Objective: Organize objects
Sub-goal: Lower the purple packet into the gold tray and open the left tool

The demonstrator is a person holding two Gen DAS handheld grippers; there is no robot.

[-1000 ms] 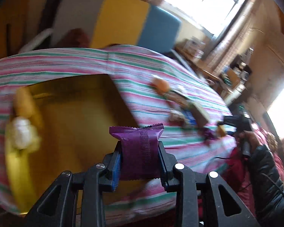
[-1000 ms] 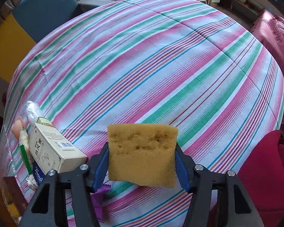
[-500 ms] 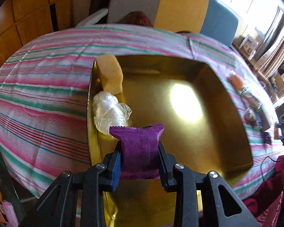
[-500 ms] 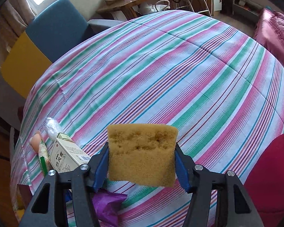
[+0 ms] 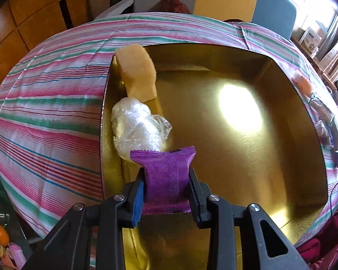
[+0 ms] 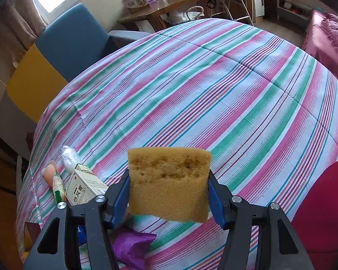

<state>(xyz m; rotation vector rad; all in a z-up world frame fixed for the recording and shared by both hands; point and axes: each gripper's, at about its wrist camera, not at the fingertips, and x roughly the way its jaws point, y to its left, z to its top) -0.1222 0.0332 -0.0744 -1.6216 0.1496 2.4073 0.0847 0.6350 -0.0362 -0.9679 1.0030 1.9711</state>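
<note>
Two tools, both full; my left tool (image 5: 166,185) pinches a purple snack packet (image 5: 166,175) over the gold tray (image 5: 247,157), near its left wall beside a plastic-wrapped bundle (image 5: 137,128); my right tool (image 6: 169,193) clamps a brown sponge (image 6: 169,184) above the striped desk (image 6: 214,90).

Purple packet (image 5: 166,177); gold tray (image 5: 247,157); tan sponge (image 6: 169,184); pale yellow sponge (image 5: 138,72); clear-white crumpled plastic (image 5: 137,128); pink, green, blue, white striped cloth (image 6: 202,94); black hand-held grippers, blue pads (image 5: 138,199).

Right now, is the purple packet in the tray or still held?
Held: the left tongs pinch the purple packet above the gold tray.
</note>
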